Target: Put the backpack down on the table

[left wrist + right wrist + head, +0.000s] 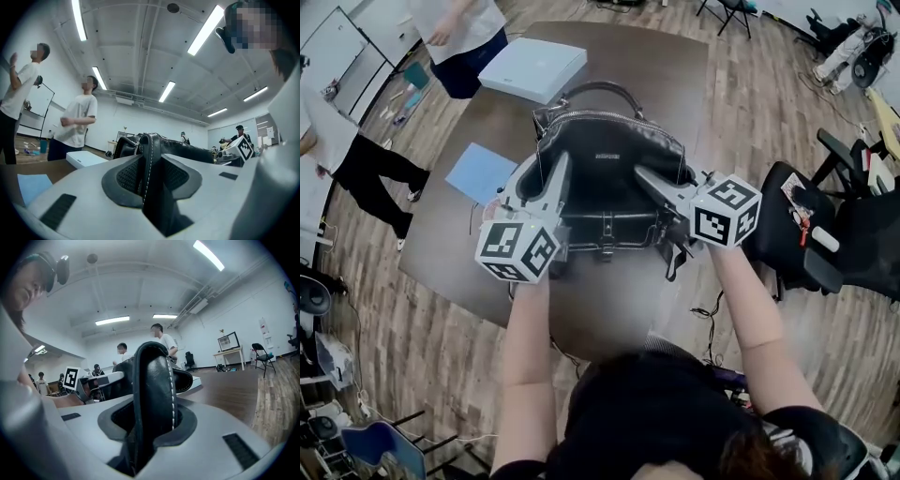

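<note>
Brown table (675,66). Black backpack (609,159) upright near its middle, zipped (contents unseen), held between both grippers. Left gripper (555,176) pinches the backpack's stitched leather on the left side. Right gripper (647,178) does likewise on the right.

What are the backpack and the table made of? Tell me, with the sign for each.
Backpack: black leather or a faux lookalike, semi-gloss. It has a soft sheen, white stitching along the strap and a silvery zipper. Table: dark brown wood or wood-look laminate with an even, low-sheen surface. I cannot tell which.
</note>
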Available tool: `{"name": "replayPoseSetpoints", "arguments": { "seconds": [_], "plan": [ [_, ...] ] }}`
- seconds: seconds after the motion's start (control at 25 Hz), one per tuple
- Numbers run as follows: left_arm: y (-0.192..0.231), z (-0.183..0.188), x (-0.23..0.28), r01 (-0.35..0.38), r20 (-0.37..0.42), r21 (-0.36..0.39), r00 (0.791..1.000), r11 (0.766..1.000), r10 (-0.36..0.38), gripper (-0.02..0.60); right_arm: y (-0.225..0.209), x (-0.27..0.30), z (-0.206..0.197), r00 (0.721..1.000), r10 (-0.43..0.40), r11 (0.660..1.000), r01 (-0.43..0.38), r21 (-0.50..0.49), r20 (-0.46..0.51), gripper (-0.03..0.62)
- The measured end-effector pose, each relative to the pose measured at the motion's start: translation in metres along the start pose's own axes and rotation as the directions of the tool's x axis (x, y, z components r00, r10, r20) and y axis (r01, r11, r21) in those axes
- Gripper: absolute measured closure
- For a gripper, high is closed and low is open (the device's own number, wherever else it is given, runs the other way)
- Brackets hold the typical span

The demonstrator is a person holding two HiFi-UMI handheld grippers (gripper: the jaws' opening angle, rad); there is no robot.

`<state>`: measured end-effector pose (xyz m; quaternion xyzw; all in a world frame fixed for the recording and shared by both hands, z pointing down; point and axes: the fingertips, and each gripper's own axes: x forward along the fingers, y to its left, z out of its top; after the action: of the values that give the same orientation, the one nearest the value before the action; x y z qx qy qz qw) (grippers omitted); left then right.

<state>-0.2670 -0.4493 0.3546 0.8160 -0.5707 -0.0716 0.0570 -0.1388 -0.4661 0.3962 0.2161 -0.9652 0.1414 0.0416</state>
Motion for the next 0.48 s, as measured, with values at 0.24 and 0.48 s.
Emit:
{"name": "replayPoseSetpoints", "arguments": {
  "seconds": [0.24,0.48],
  "plan": [
    [-0.003,-0.011,0.003,0.033,-0.006,-0.015,0.999,0.999,-0.033,0.442,-0.004,-0.007,-0.011,1.0,0.031,0.998,-0.031,0.061,0.005,0.47],
    [-0.004,-0.02,0.006,0.056,0.0,-0.012,0.998,0.998,-0.056,0.443,-0.008,-0.008,-0.02,0.999,0.043,0.995,-0.044,0.095,0.007,0.462]
  ]
}}
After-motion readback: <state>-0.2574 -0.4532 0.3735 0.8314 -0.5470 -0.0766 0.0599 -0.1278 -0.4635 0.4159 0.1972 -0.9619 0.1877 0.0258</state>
